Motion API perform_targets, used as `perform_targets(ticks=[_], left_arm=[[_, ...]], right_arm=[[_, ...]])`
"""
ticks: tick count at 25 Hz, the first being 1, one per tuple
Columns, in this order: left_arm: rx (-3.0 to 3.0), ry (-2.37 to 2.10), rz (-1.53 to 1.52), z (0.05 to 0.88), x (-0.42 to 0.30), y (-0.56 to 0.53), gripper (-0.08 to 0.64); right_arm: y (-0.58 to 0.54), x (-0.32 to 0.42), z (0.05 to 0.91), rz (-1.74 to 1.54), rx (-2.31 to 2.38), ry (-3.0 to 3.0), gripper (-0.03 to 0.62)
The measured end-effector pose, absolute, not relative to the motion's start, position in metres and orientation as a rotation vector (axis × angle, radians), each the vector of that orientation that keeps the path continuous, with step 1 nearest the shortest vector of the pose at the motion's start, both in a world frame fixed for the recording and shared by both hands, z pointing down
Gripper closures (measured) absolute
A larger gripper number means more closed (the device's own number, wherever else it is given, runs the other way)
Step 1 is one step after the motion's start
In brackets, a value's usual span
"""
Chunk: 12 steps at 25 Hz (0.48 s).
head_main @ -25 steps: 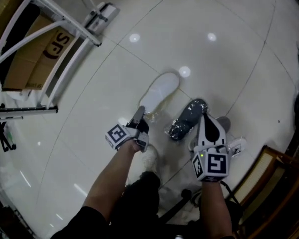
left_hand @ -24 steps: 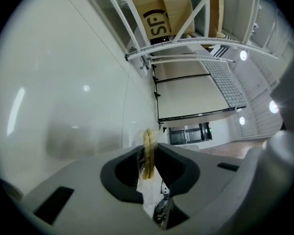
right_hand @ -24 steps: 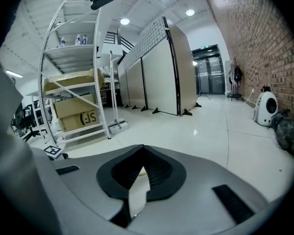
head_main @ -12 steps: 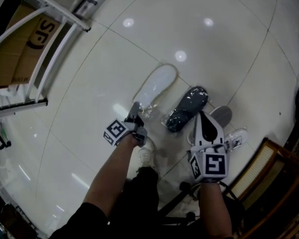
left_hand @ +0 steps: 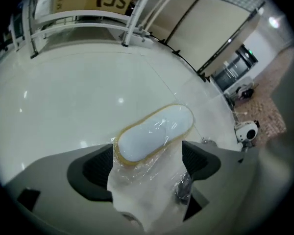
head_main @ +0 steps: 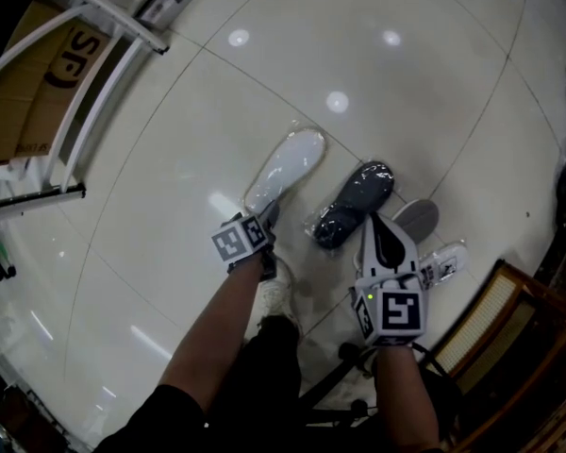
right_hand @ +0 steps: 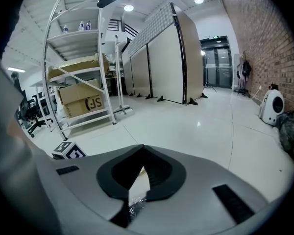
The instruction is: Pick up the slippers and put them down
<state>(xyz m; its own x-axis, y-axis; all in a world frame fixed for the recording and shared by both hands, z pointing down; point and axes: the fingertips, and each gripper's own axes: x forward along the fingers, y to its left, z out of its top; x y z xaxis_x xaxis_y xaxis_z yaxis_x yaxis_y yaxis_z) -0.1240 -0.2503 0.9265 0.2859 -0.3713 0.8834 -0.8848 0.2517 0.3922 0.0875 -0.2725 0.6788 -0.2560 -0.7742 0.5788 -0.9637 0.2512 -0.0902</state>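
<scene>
A white slipper (head_main: 285, 170) in a clear plastic bag lies flat on the glossy floor. Just below its heel end my left gripper (head_main: 258, 223) points steeply down. In the left gripper view the white slipper (left_hand: 154, 133) sits just beyond the gripper (left_hand: 147, 165), whose jaws are opening; loose bag film lies between the pads (left_hand: 95, 168) without being pressed. A dark grey bagged slipper (head_main: 356, 204) lies to the right of the white one. My right gripper (head_main: 379, 225) hovers at its right side with jaws shut (right_hand: 142, 168); crinkled plastic (right_hand: 134, 207) shows beneath them.
A white metal rack (head_main: 104, 17) with a cardboard box (head_main: 38, 74) stands at the upper left. Another grey slipper (head_main: 417, 217) and a clear-bagged white item (head_main: 443, 264) lie right of the right gripper. A wooden frame (head_main: 509, 338) is at the lower right. My shoe (head_main: 278, 295) is below the left gripper.
My left gripper has sunk and turned toward the white slipper's heel, and its jaws have opened off the bag. The right gripper dropped slightly.
</scene>
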Motion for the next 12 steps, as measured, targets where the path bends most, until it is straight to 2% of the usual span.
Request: perform_targets(ticks=[6, 12], left_arm=[[1.563, -1.269, 0.691, 0.902, -0.111, -0.271, 0.117], [1.858, -1.248, 0.660, 0.817, -0.084, -0.316, 0.118]], right_arm=[[-0.277, 0.088, 0.679, 0.612, 1.611, -2.105, 0.583], [-0.279, 0.108, 0.664, 0.629, 1.652, -2.029, 0.583]])
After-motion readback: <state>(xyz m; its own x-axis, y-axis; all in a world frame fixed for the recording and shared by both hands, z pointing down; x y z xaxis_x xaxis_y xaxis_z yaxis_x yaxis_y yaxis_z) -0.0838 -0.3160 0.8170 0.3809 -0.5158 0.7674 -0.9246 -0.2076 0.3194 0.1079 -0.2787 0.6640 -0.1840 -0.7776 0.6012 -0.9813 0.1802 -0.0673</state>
